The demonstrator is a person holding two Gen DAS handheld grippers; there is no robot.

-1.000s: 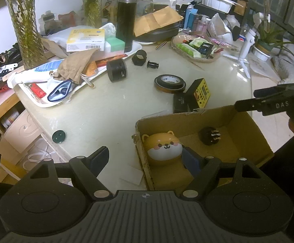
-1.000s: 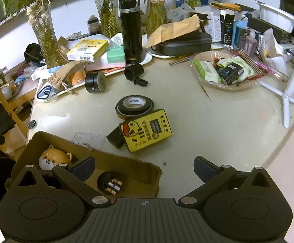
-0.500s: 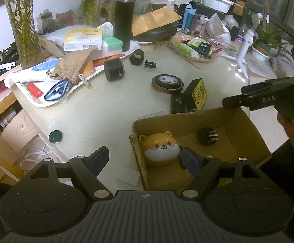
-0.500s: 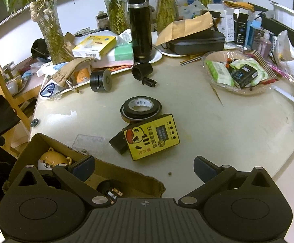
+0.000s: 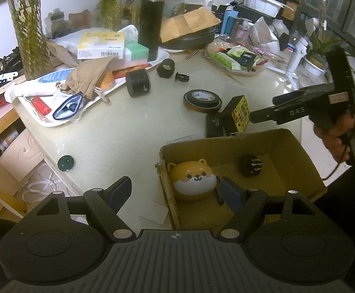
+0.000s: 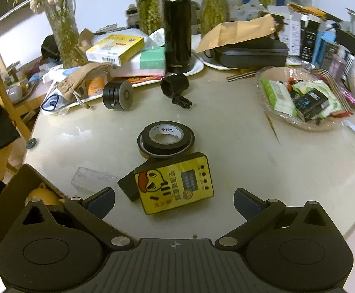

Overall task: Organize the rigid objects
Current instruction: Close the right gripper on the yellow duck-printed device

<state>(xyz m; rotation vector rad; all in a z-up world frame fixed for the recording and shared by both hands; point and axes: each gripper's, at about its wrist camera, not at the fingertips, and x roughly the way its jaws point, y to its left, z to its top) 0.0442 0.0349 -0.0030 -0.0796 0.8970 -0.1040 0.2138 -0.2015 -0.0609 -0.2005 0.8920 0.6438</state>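
A cardboard box [image 5: 289, 146] on the table's near edge holds an orange dog-face case [image 5: 193, 180] and a black plug [image 5: 250, 165]. My left gripper [image 5: 177, 190] is open and empty above the box's left wall. My right gripper [image 6: 175, 200] is open and empty just above a yellow device [image 6: 175, 185] that leans on a small black box [image 6: 128, 188]. It also shows in the left wrist view [image 5: 270, 112], beyond the cardboard box. A black tape roll [image 6: 166, 140], a black cylinder [image 6: 118, 95] and a black lens adapter [image 6: 175, 88] lie farther back.
A white tray [image 5: 43, 122] with boxes, a cloth bag and tubes lies at the back left. A black flask [image 6: 177, 24] stands behind it. A basket of packets [image 6: 299, 100] is at the right. A clear plastic case [image 6: 91, 178] lies by the cardboard box. Vases line the wall.
My right gripper has moved forward from over the cardboard box to above the yellow device. My left gripper has barely moved.
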